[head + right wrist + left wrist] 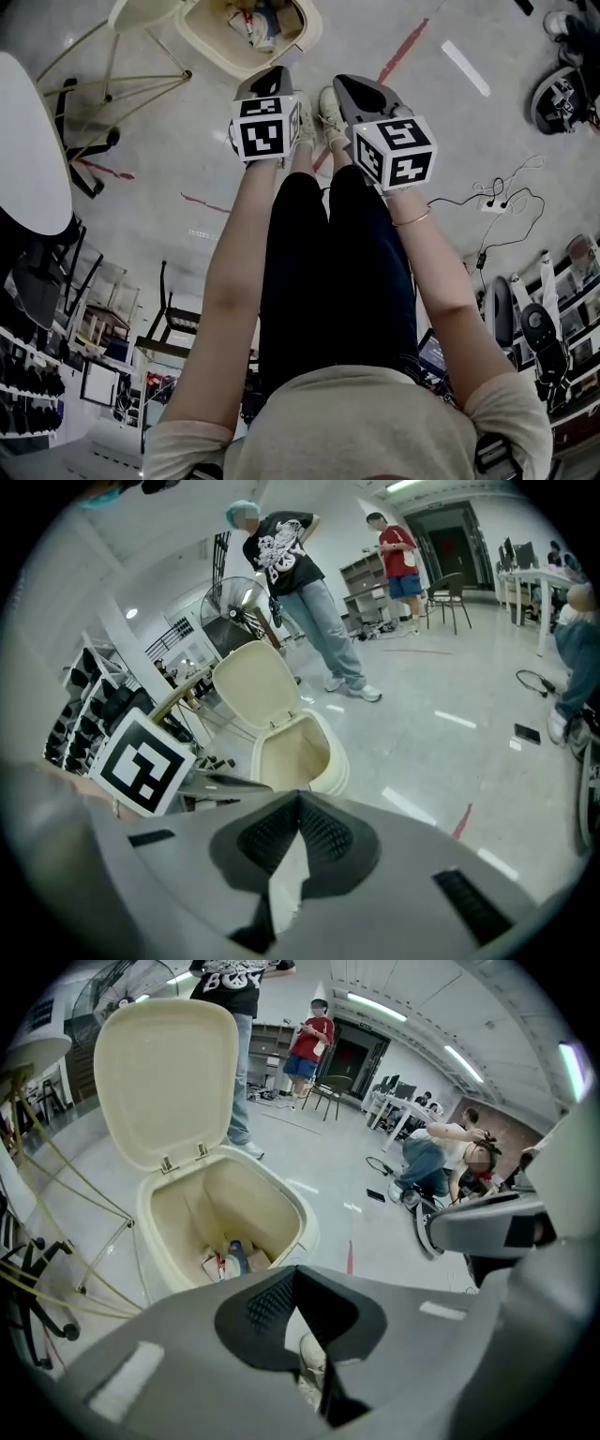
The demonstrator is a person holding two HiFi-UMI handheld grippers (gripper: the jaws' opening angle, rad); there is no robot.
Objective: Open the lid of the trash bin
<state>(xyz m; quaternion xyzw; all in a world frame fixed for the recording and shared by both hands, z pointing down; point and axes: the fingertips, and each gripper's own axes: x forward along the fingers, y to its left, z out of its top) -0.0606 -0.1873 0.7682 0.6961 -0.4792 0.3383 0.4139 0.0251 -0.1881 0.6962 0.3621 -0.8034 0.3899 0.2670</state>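
A cream trash bin [202,42] stands on the floor just ahead of my feet, and its lid [141,11] is swung up and back. In the left gripper view the lid [169,1072] stands upright on its hinges above the bin's rim [281,1194], with a bottle and cartons [230,1260] lying inside. My left gripper [277,73] is held short of the bin, shut and empty, jaws meeting at the tip [293,1269]. My right gripper [352,86] hangs beside it, also shut on nothing [300,799]. From the right gripper the bin [328,761] appears further off.
A yellow wire-frame stand [122,84] and a white round table [28,141] are left of the bin. Cables and a power strip [492,202] lie at the right. People stand beyond the bin [234,1016], and red tape [403,47] marks the floor.
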